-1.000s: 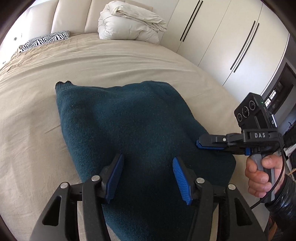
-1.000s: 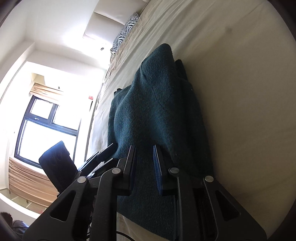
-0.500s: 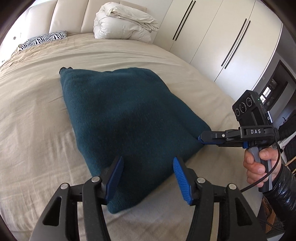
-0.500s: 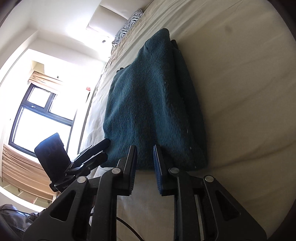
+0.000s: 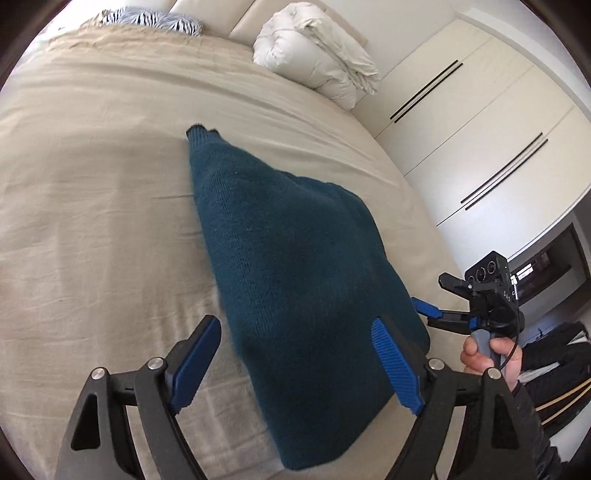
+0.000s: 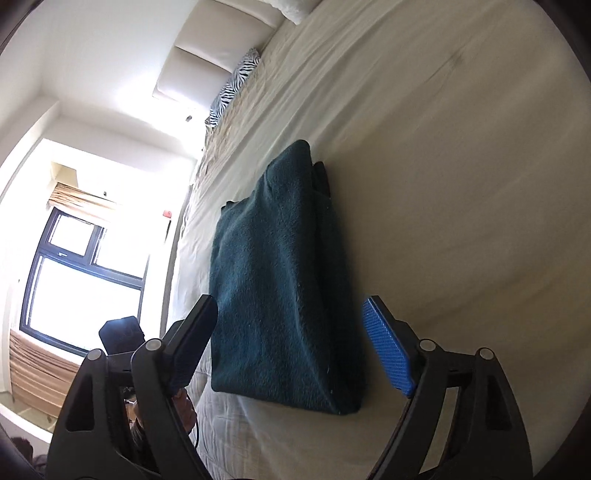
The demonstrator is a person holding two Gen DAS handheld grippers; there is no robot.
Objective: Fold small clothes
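Both tongs have just been opening and pulling back from the folded teal sweater [image 5: 295, 280], which a moment ago sat between the closed right pair. Left tongs [image 5: 295, 354] are standing wide apart, gripping nothing, with the sweater's near corner lying below their gap on the bed [image 5: 92, 221]. Right tongs [image 6: 291, 347] are likewise gaping and empty, the sweater's near edge lying flat just beyond them. No containers are showing. Farther off, the left view is catching the person's hand [image 5: 491, 354] on the right handle, a white duvet [image 5: 317, 55] and wardrobe doors [image 5: 480, 129]; the right view alone is showing a window [image 6: 81, 280]. A zebra pillow [image 5: 155, 18] is lying at the headboard.
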